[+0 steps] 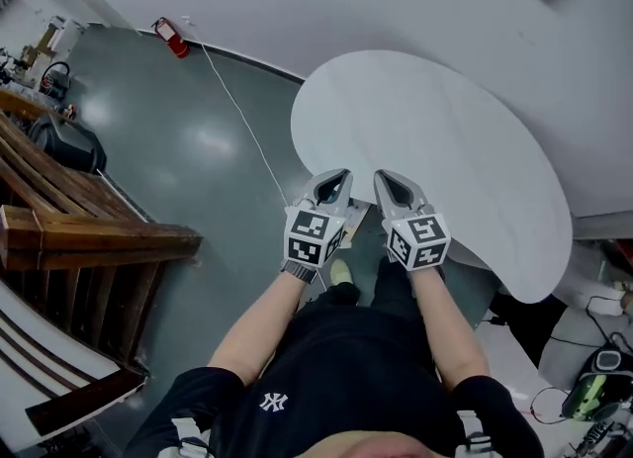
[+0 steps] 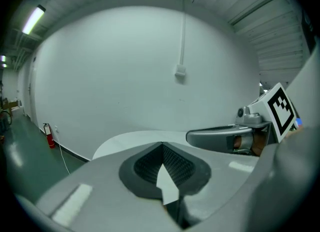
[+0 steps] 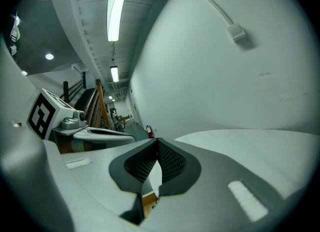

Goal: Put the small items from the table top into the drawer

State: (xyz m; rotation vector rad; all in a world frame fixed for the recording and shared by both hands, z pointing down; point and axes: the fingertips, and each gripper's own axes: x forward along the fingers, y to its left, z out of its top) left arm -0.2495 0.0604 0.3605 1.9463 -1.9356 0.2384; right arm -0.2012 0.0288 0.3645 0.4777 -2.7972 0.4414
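Head view had the person standing at the near edge of a white rounded table (image 1: 445,120), with the left gripper (image 1: 339,175) and the right gripper (image 1: 382,175) held side by side just above that edge, close together but not touching. Both pointed away from the body toward the white wall (image 1: 396,1). Left gripper view showed that gripper's jaws closed tip to tip, with only a thin sliver of white tabletop visible through the gap lower down and nothing pinched in there. Right gripper view was the same deal: its jaws met at the tips and held nothing. Each gripper view also caught the other gripper off to one side, marker cube and all. As for the small items and the drawer, honestly I couldn't tell where they were, since no view showed them; the part of the tabletop in view was just plain white surface. Off to the left on the grey-green floor (image 1: 178,149) there was a red fire extinguisher (image 1: 172,39) against the wall, a white cable (image 1: 242,115) running from it toward the table, and some wooden stairs (image 1: 89,233) nearer the person.
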